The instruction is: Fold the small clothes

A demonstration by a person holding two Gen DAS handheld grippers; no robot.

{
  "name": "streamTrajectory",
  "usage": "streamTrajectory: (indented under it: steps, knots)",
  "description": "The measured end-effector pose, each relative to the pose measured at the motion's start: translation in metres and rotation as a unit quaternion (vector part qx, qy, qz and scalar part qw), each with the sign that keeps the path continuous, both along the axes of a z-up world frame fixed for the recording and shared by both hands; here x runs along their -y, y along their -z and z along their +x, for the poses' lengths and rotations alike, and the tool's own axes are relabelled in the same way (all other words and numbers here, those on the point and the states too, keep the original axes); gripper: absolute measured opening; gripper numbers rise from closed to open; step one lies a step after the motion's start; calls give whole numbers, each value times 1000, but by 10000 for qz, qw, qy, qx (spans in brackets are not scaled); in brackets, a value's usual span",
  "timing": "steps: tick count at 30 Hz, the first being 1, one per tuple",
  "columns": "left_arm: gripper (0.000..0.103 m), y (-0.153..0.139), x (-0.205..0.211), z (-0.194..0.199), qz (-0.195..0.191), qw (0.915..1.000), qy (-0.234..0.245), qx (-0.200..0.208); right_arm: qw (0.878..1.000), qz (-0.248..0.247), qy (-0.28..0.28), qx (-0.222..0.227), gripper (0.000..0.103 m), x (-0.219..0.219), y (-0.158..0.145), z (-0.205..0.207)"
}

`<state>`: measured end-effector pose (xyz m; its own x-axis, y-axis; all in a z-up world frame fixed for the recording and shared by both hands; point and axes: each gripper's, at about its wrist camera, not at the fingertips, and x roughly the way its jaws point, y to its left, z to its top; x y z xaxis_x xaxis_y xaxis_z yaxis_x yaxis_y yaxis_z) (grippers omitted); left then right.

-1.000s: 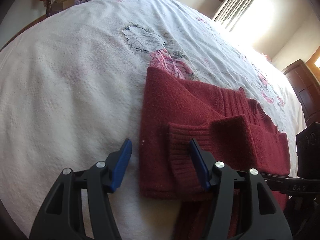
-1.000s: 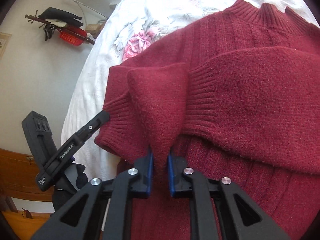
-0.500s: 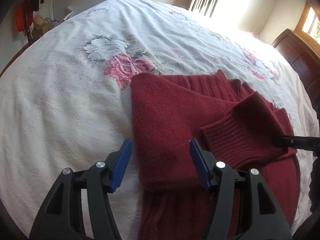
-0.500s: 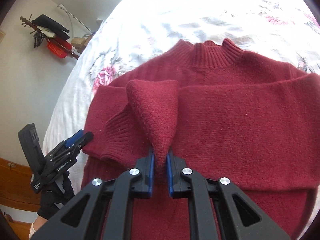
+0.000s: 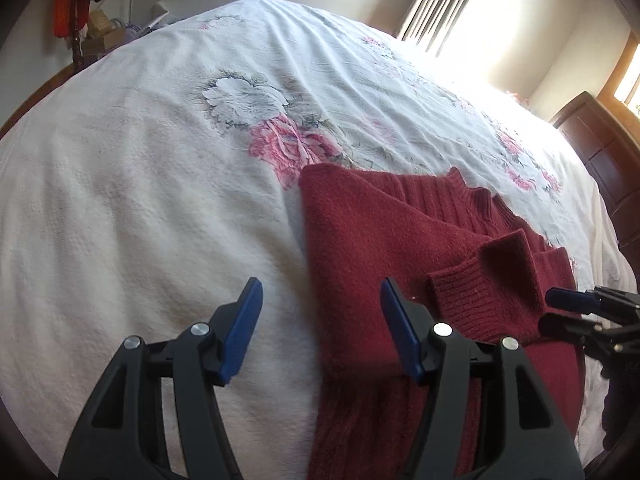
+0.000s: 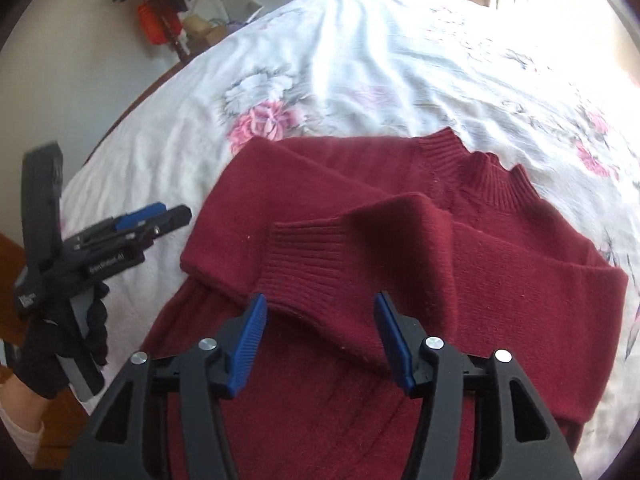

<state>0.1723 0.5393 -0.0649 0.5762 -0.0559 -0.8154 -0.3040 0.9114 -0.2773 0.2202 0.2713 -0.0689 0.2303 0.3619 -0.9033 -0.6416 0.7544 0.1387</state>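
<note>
A dark red knitted sweater (image 6: 460,240) lies flat on the bed with both sleeves folded across its chest; it shows at the lower right in the left wrist view as sweater (image 5: 380,232). The ribbed cuff (image 6: 308,264) of the upper sleeve rests just in front of my right gripper (image 6: 320,324), which is open and holds nothing. My left gripper (image 5: 322,308) is open over the sweater's left edge, empty. In the right wrist view the left gripper (image 6: 160,216) hovers beside the sweater's left side, held by a gloved hand (image 6: 60,344).
A white bedspread (image 5: 140,200) with pink and grey flowers covers the bed. Dark wooden furniture (image 5: 600,148) stands at the far right, a window with blinds (image 5: 440,4) behind. Red and dark items hang on the wall (image 6: 160,12) past the bed's far left corner.
My right gripper has opened and let go of the sleeve, which now lies across the chest. Both grippers have drawn back from the sweater; the left stayed open.
</note>
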Motion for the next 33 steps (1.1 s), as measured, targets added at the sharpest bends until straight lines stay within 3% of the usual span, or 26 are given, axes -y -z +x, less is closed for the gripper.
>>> streamTrajectory:
  steps: [7,12,15,19,26,28,30,33]
  knots:
    - [61,2,-6,0,-164,9998,-79,11,9978,-646,-121,-48,62,-35,43,-11]
    - [61,7,1,2,-206,9998,4,-19,9984,-568,73,4,17,-21,44,-6]
    - [61,7,12,5,-175,9997,144,8,9986,156,424,-275,13,12,27,8]
    - [62,9,36,12,57,9989,458,-12,9876,908,1100,-648,13,72,7,28]
    - [66,17,63,21,304,9974,645,-103,9695,998,2081,-819,10,168,10,50]
    - [66,19,64,21,333,9974,633,-124,9643,963,2280,-941,17,190,19,56]
    - [66,17,63,20,316,9976,613,-115,9599,910,2460,-986,37,210,28,62]
    - [66,8,63,17,315,9976,606,50,9507,1062,2674,-1155,58,235,39,68]
